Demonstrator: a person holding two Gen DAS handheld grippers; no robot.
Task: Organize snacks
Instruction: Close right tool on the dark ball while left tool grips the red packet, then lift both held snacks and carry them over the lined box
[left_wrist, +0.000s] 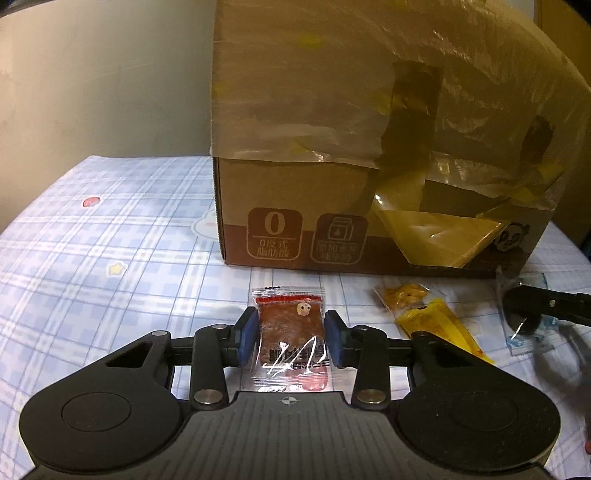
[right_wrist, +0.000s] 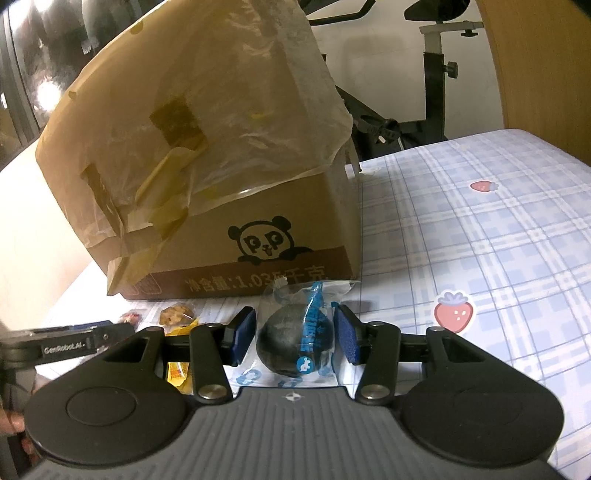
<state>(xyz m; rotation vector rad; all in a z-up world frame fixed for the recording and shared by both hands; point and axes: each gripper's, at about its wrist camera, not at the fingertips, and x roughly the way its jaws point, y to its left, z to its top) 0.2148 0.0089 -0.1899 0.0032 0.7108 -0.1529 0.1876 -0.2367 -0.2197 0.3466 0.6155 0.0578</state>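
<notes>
You're early in the job, judging by the layout: every snack in view is outside the cardboard box (left_wrist: 369, 206), lying on the checked bed sheet (left_wrist: 92, 277) in front of it. Whether anything is inside the box can't be told; its plastic liner hides the opening.

Left hand-held gripper (left_wrist: 291, 334): jaws drawn in around the red-brown snack packet (left_wrist: 290, 332), blue pads right at its two long edges. Looks like contact, but the packet lies flat on the sheet, not lifted. It sits just in front of the box's printed front wall. Long axis runs toward the box, parallel to your fingers; the clear sealed end with the red strip points at the box, the printed end points back at you.

Right hand-held gripper (right_wrist: 295, 338): pads flank the dark round snack in the clear blue-printed wrapper (right_wrist: 291, 343), just in front of the box's panda corner. A sliver of gap shows on each side, so I can't tell if it's truly pinched. The ball has no real axis; the twisted blue wrapper tail points up toward the box.

Untouched, between the two grippers and near the box front: yellow packet (left_wrist: 439, 332) and a small bag of yellow pieces (left_wrist: 402, 291).

Left to do, as I read it: lift both, drop into the box, then the yellow ones.
</notes>
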